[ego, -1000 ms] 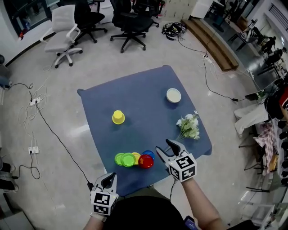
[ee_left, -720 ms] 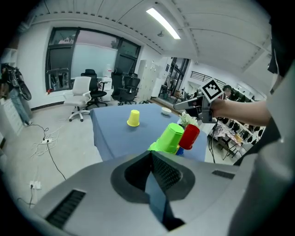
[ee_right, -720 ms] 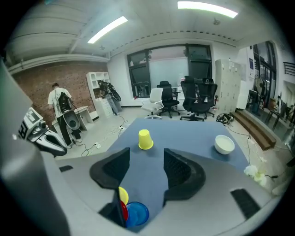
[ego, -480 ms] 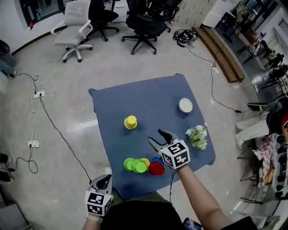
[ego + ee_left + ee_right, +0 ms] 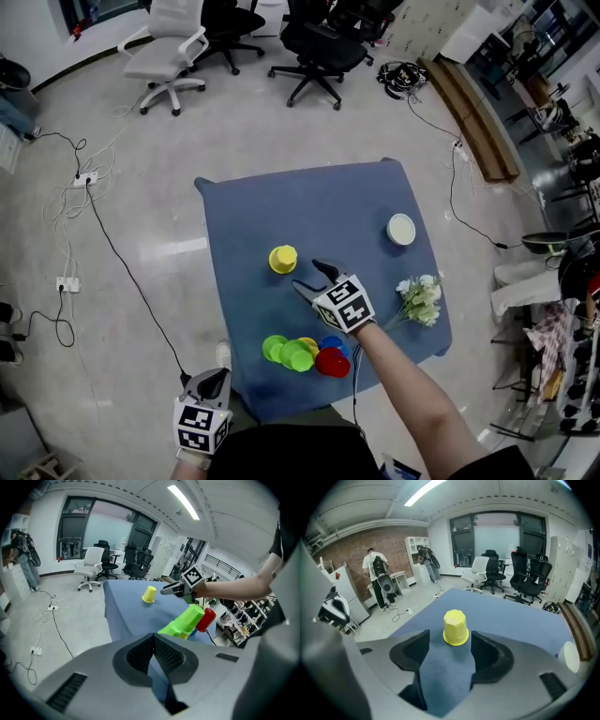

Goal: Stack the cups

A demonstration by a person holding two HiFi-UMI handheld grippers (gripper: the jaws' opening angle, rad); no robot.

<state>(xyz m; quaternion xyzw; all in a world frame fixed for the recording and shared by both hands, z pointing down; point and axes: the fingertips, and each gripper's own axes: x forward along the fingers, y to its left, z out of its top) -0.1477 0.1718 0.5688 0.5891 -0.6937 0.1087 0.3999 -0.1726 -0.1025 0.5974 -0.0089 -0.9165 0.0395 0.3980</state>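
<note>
Yellow cup (image 5: 283, 260) stood upside down, alone near the middle of the blue surface (image 5: 356, 202). It was well apart from the toppled green cups (image 5: 287, 352) and red cup (image 5: 332, 362) at lower centre, so it probably had to be fetched to join them. The right gripper (image 5: 307, 275) pointed at it, its fingers wide and just opened further, with nothing between them yet. The left gripper (image 5: 215, 379), fingers closed and empty, hung at lower left, out of the way. The yellow cup looked small, tapered and faceted, with its rim flat on the cloth.
</note>
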